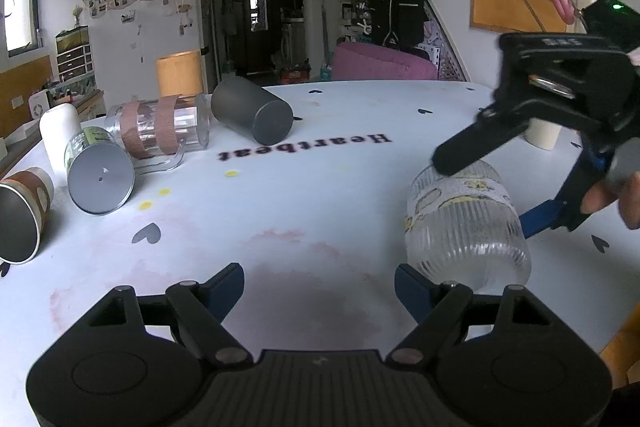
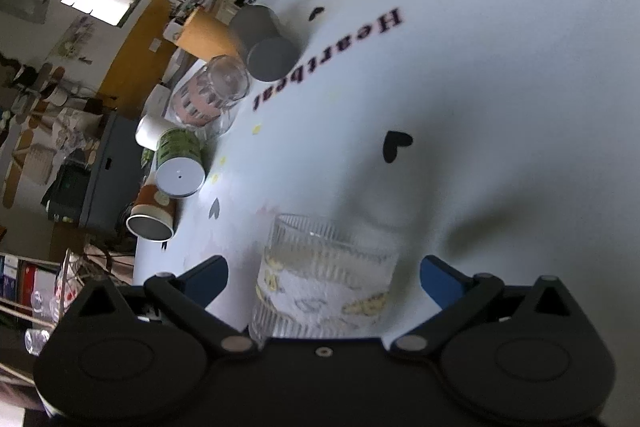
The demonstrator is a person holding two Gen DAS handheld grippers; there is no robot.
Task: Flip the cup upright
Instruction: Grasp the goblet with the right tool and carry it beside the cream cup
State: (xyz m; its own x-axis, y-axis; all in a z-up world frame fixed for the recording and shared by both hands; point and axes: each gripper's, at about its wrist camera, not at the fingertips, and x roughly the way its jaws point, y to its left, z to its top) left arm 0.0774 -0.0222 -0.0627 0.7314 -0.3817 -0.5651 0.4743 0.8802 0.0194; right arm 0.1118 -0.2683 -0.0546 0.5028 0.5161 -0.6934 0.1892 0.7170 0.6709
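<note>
The right gripper (image 2: 324, 279) straddles the glass (image 2: 326, 275), jaws wide; left gripper (image 1: 320, 287) wide, idle — ribbed glass may slip, seemingly ungripped.

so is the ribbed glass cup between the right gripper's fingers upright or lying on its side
Not upright. The ribbed glass cup lies tilted on its side on the table, its rim toward the left gripper. The right gripper straddles it, fingers open.

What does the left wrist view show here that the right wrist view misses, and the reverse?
Only the left wrist view shows the right gripper from outside, reaching onto the ribbed glass cup, plus a pale cup behind it. Only the right wrist view shows that cup sitting between its own open fingers. Both show the grey cup lying down and the white table.
</note>
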